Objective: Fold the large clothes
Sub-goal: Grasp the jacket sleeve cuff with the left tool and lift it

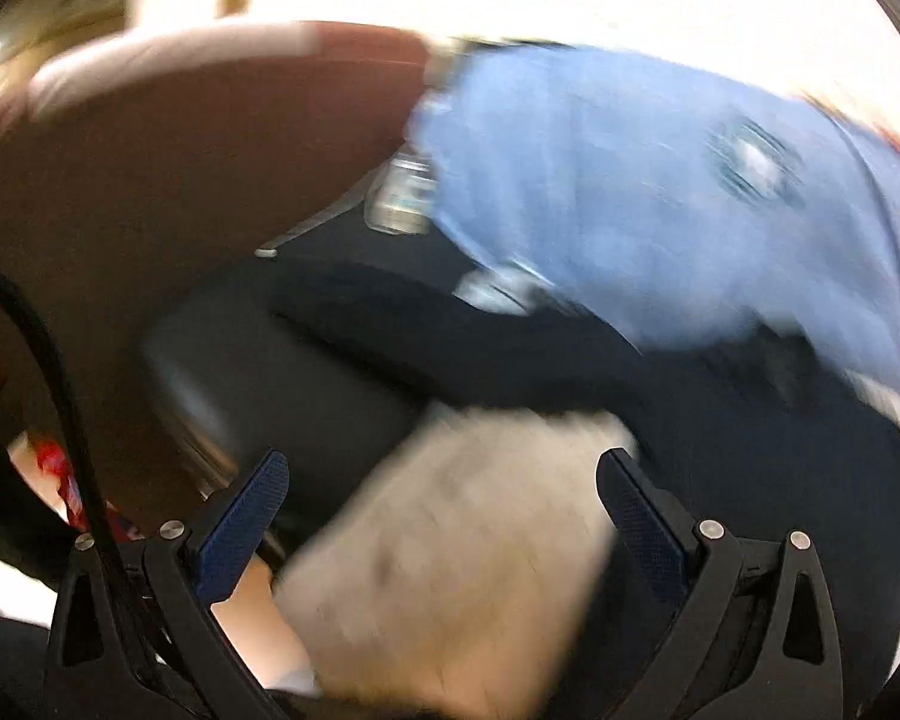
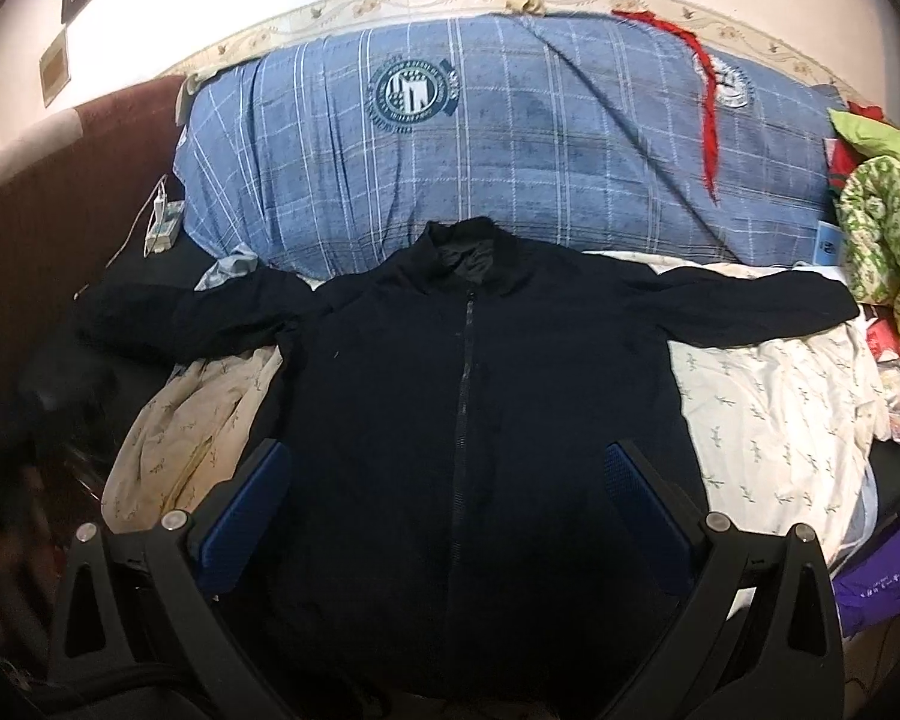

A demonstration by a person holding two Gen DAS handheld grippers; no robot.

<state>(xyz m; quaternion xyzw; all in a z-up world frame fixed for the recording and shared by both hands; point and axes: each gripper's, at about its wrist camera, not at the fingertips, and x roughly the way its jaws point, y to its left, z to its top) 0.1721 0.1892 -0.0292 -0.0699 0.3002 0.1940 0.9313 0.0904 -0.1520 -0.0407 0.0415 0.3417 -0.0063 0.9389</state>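
Dark jacket (image 2: 468, 396) spread flat on bed, zipper up, collar far from right hand-held gripper (image 2: 450, 516), long axis straight ahead, sleeves out sideways. Right jaws open, empty, over hem. Left hand-held gripper (image 1: 444, 522) open, empty, view blurred, nearer left sleeve (image 1: 450, 348). Blue quilt (image 2: 510, 138) beyond collar; floral sheet (image 2: 774, 408) underneath.

The right wrist view looks forward and down between its own spread fingers, squarely over the dark zip-front jacket (image 2: 468, 396) laid flat on the pale leaf-print sheet (image 2: 774, 414); it faces the blue checked quilt (image 2: 510, 138) against the far wall. The left wrist view sits lower and closer, tilted and motion-blurred, off to the jacket's left side; both views share the quilt (image 1: 630, 180), the jacket (image 1: 570, 354) and the sheet (image 1: 462, 552).
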